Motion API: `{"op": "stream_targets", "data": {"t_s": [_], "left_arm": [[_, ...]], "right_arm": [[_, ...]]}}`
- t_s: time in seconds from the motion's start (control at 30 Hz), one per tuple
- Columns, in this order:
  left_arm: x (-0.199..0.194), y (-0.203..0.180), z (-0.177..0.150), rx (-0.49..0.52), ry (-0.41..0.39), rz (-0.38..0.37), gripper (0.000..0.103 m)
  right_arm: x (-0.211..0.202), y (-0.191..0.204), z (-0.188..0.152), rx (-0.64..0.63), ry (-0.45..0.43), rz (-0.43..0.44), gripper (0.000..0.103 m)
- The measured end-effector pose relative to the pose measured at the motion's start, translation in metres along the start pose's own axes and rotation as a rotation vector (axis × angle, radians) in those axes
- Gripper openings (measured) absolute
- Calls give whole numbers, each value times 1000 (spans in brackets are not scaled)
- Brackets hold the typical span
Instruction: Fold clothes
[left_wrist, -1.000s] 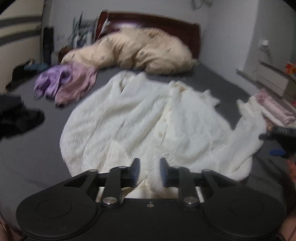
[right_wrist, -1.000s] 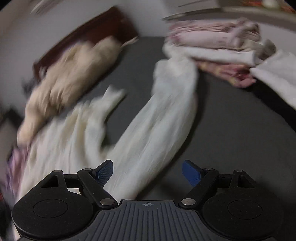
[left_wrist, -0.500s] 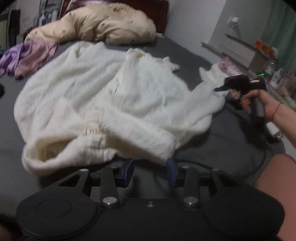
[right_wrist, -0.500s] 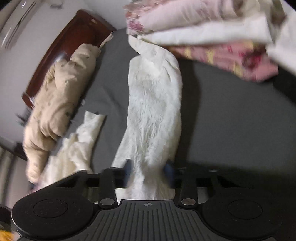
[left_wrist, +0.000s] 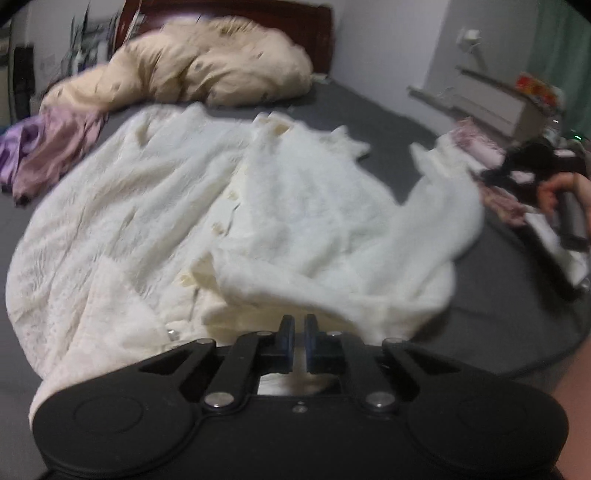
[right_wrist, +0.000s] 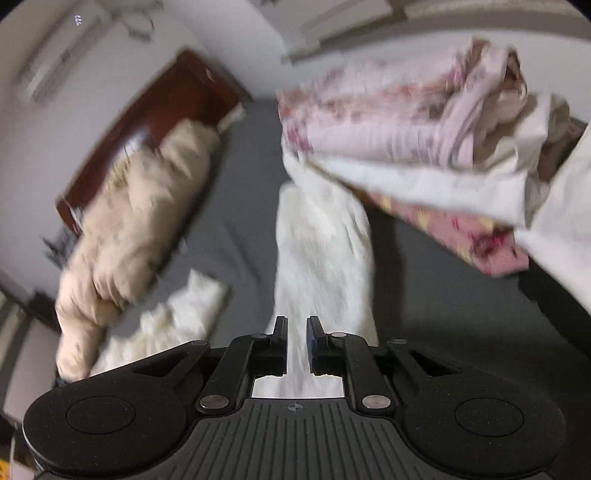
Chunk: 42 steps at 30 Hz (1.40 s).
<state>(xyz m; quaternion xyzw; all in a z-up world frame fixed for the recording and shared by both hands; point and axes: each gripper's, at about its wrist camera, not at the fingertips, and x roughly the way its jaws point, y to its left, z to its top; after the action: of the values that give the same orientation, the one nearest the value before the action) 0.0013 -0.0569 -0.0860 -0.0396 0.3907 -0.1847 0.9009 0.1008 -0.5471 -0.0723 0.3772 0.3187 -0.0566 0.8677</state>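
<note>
On the bed (left_wrist: 498, 314), both hand-held grippers pinch the white cardigan (left_wrist: 258, 206): left hand-held gripper (left_wrist: 299, 334) its hem, right hand-held gripper (right_wrist: 297, 343), jaws closing, its sleeve (right_wrist: 325, 266) stretching away toward folded clothes (right_wrist: 406, 129).

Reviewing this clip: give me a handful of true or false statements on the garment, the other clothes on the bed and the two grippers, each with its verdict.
1. The white cardigan lies spread out on the grey bed. True.
2. The right gripper has its jaws wide apart over bare sheet. False: they are nearly together and closing on the cardigan's sleeve.
3. The left gripper is shut at the cardigan's near hem. True.
4. The purple and pink clothes lie on top of the cardigan. False: they lie apart from it, on the sheet near the beige duvet.
5. A stack of folded floral clothes sits just beyond the end of the sleeve. True.
</note>
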Motion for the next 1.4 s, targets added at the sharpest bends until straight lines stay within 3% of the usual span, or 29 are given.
{"op": "stream_targets", "data": {"t_s": [0.07,0.1,0.13,0.17,0.23,0.4,0.57,0.67,0.83,0.97,1.07,1.13,1.3,1.4], "left_arm": [[-8,7,-2,4,-16,-47,9],[-15,8,-4,21,-28,-80,19],[-22,8,-8,49,-41,-117,24],[-28,6,-13,88,-50,-148,31],[-38,0,-22,178,-60,-194,34],[-25,-31,-33,379,-73,-144,35],[1,-51,-31,484,-46,-116,32],[9,-53,-30,499,-31,-139,10],[-2,-39,-23,389,1,-216,7],[-32,-23,-25,246,55,-344,6],[-42,-13,-33,218,90,-344,6],[-39,-11,-37,217,105,-317,6],[-39,-17,-42,224,116,-315,6],[-40,-22,-46,213,129,-333,6]], "right_arm": [[-10,7,-16,-37,66,54,13],[-16,10,-26,-50,112,101,14],[-24,14,-39,-63,164,156,26],[-34,18,-53,-74,202,201,51],[-57,22,-78,-86,250,286,81],[-134,29,-118,-100,329,468,81],[-235,49,-114,-207,366,493,82],[-291,67,-109,-238,350,482,82],[-342,98,-114,-278,311,473,83],[-322,113,-137,-439,319,307,86],[-261,109,-162,-599,340,125,86],[-213,99,-173,-605,374,64,86],[-121,63,-170,-315,338,33,86],[-84,37,-160,-107,271,60,85]]}}
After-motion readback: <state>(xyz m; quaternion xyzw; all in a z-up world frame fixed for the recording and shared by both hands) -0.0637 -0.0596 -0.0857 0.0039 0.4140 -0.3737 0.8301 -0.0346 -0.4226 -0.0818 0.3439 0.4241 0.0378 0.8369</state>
